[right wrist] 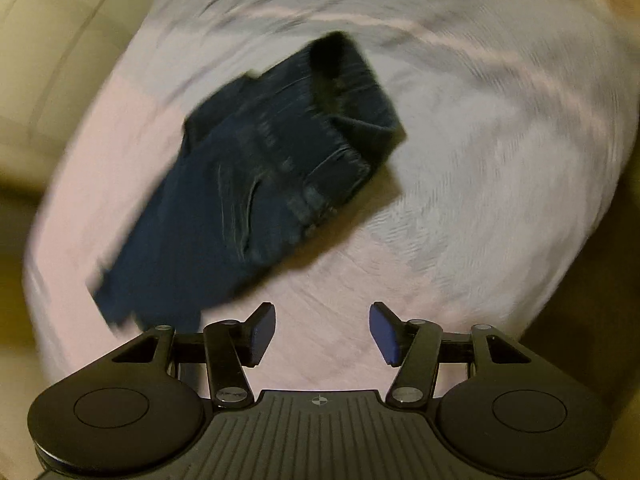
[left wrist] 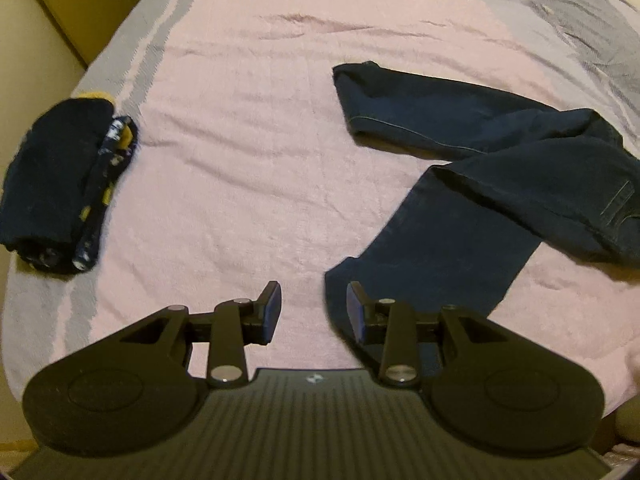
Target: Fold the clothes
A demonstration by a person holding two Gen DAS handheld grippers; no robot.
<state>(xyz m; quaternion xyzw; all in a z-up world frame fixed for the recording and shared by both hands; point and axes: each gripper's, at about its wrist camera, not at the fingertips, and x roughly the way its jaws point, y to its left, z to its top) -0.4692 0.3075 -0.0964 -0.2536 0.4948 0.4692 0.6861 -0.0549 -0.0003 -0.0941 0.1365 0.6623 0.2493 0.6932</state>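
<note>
Dark blue jeans [left wrist: 480, 184] lie unfolded on a pink blanket [left wrist: 248, 160], legs spread in a V, one cuff near my left gripper. My left gripper [left wrist: 314, 304] is open and empty, just above the blanket, its right finger [left wrist: 356, 312] over the near cuff. In the blurred right wrist view the waist end of the jeans [right wrist: 260, 184] lies ahead and to the left. My right gripper [right wrist: 322, 330] is open and empty over the blanket, a little short of the jeans.
A pile of folded dark clothes [left wrist: 60, 184] with a patterned piece sits at the blanket's left edge. A grey sheet [left wrist: 560, 20] borders the blanket at the back right. A beige wall and a brown board [left wrist: 72, 0] stand at the far left.
</note>
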